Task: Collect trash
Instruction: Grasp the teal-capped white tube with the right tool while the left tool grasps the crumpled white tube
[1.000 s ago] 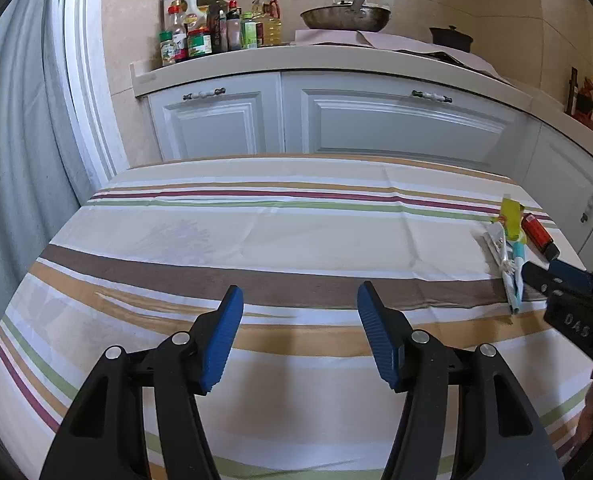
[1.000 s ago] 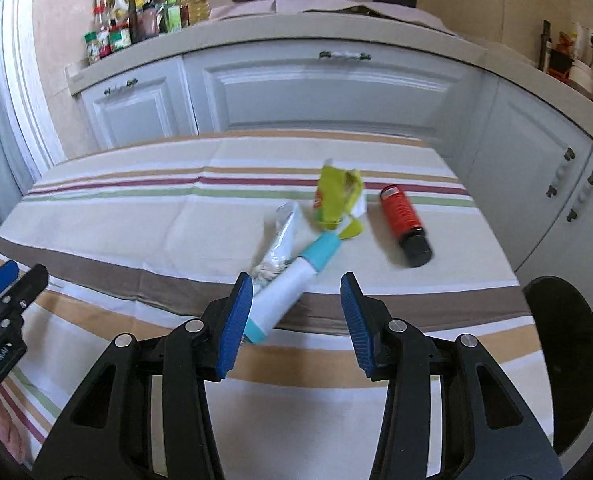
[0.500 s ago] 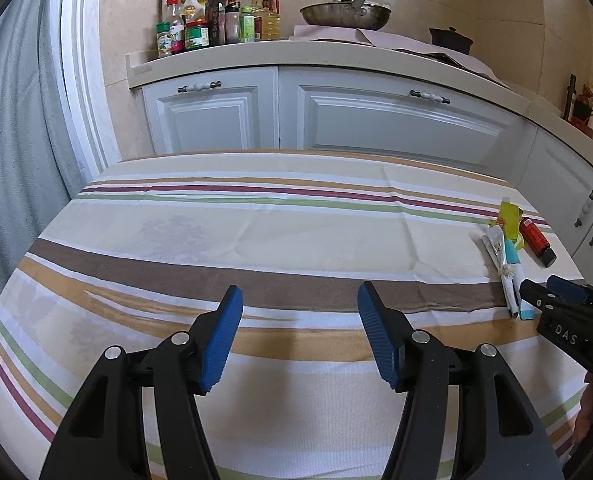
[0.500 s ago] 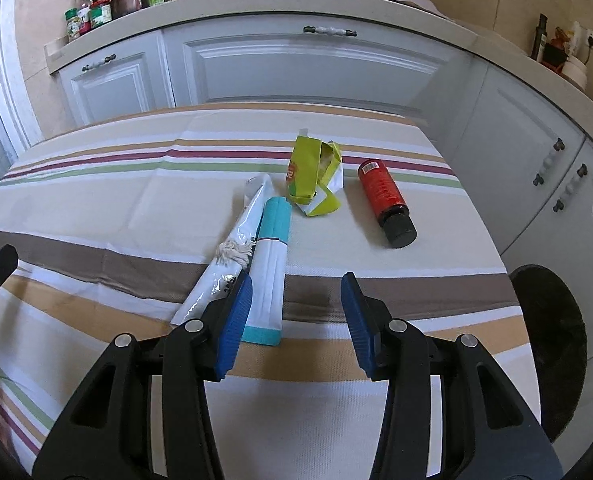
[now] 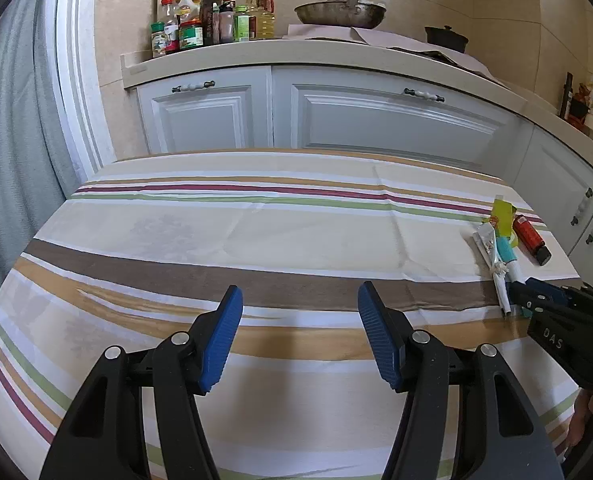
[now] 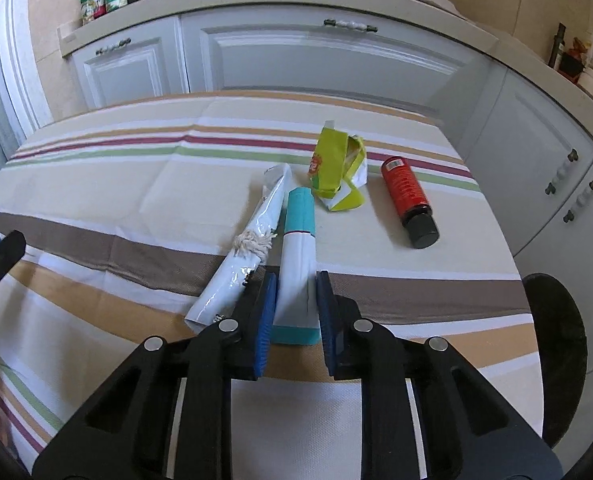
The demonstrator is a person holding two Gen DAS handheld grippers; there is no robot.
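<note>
On the striped tablecloth (image 6: 96, 184), right tool (image 6: 292, 300) just closing, gripping teal-white tube (image 6: 298, 248), foil wrapper (image 6: 248, 248) touching, left tool (image 5: 298, 336) wide, empty.

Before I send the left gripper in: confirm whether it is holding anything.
No: the left gripper stands open over bare striped tablecloth, nothing between its pads.

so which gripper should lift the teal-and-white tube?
Right. The right gripper has just been closing, its pads flanking the teal-and-white tube. The left gripper stands open over bare tablecloth, far from the trash.
</note>
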